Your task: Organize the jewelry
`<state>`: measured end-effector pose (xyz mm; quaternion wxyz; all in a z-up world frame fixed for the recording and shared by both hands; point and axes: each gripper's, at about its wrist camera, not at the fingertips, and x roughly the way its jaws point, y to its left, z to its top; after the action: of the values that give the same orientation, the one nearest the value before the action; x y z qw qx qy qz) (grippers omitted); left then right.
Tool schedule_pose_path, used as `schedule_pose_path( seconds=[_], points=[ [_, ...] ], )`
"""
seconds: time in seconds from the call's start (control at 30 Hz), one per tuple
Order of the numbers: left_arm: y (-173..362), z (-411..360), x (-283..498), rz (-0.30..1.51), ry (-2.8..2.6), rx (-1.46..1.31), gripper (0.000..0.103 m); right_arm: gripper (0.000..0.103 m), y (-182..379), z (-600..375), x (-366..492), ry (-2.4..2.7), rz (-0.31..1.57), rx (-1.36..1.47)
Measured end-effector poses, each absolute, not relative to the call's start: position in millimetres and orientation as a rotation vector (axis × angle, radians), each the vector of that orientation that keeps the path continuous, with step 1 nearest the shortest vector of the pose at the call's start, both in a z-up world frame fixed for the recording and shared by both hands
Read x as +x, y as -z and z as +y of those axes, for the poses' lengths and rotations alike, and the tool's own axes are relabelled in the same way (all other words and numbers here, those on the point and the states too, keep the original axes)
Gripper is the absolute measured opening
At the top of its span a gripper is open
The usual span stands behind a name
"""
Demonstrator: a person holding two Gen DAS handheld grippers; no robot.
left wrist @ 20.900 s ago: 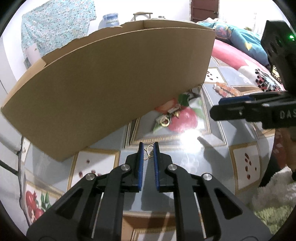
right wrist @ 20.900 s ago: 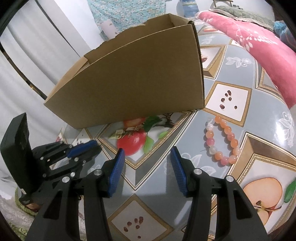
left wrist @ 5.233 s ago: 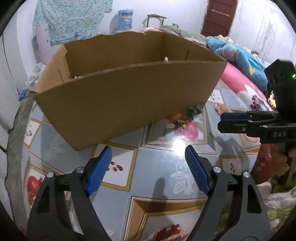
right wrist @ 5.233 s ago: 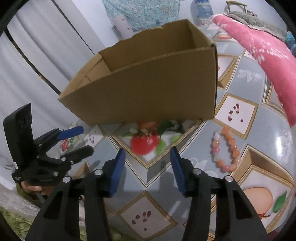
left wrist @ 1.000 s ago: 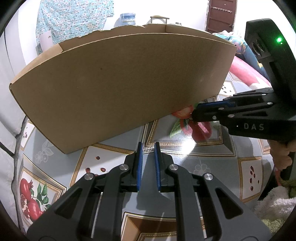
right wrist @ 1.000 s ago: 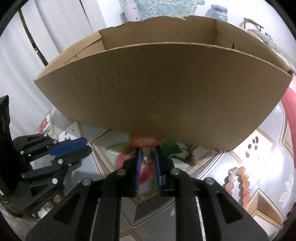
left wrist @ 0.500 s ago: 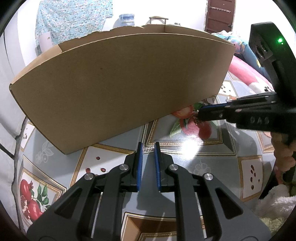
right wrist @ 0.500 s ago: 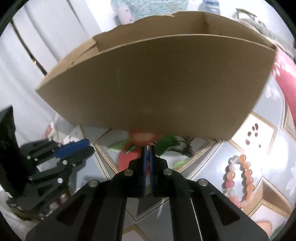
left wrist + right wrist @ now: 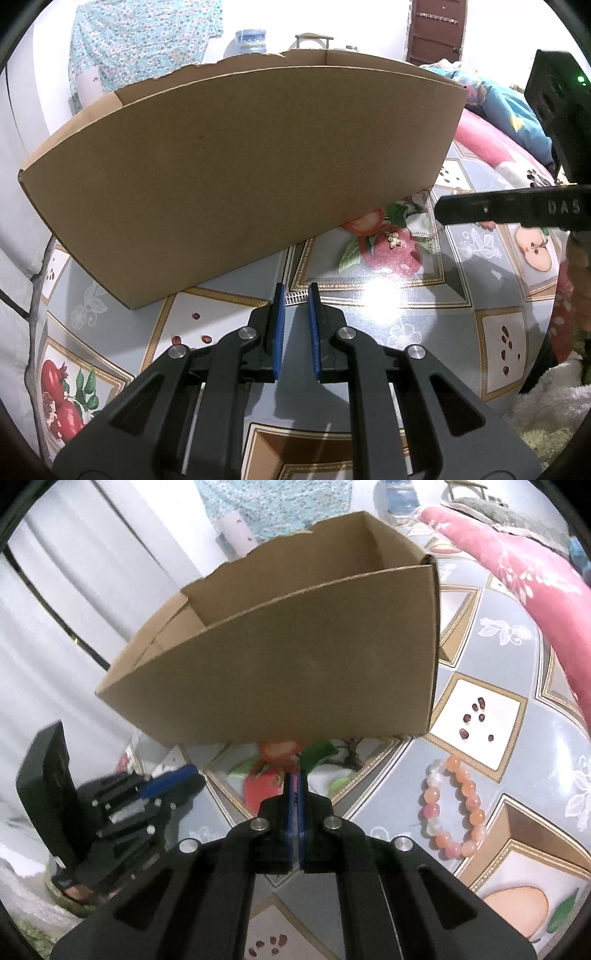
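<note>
The left gripper [image 9: 294,295] sits low over the bench [image 9: 406,317], its fingers drawn narrow around a small silvery chain piece [image 9: 297,294] at their tips; whether they truly pinch it I cannot tell. The right gripper [image 9: 294,779] has its fingers pressed together, and anything between them is too small to make out. Both point at the open cardboard box [image 9: 236,177], probably where the jewelry belongs, so holding close to its near wall makes sense. Only the left view shows a little gold flower charm [image 9: 393,240] lying on the printed apple, near the box. Only the right view shows the orange bead bracelet [image 9: 452,808] lying on the bench, off to the right.
</note>
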<state>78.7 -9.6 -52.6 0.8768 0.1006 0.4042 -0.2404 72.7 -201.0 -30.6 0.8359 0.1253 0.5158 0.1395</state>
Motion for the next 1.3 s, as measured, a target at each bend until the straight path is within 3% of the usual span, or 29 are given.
schedule_pose_path(
  seconds=[0.1,0.27,0.33,0.6,0.67,0.73,0.9,0.93,0.97,1.3],
  points=[
    [52,-10,79,0.844,0.5,0.211,0.011,0.015,32,-194,74,-0.287,1.098,0.21],
    [52,-10,79,0.844,0.498,0.211,0.011,0.016,30,-186,71,-0.298,1.104,0.151],
    [52,-10,79,0.844,0.499,0.213,0.011,0.021,31,-182,73,-0.286,1.105,0.121],
    [52,-10,79,0.843,0.499,0.214,0.011,0.021,44,-164,82,-0.28,1.131,-0.058],
    [52,-10,78,0.842,0.497,0.214,0.011,0.018,43,-160,80,-0.272,1.13,-0.097],
    [52,-10,78,0.839,0.495,0.212,0.011,0.005,43,-160,79,-0.279,1.133,-0.098],
    [53,-9,76,0.83,0.505,0.223,0.011,0.001,40,-171,78,-0.269,1.122,-0.006],
    [53,-9,75,0.829,0.508,0.222,0.008,0.001,38,-174,78,-0.269,1.116,0.02],
    [52,-8,75,0.829,0.513,0.22,0.0,0.001,36,-176,77,-0.267,1.109,0.035],
    [51,11,76,0.858,0.521,0.135,0.0,0.001,9,-191,72,-0.271,1.038,0.115]
  ],
)
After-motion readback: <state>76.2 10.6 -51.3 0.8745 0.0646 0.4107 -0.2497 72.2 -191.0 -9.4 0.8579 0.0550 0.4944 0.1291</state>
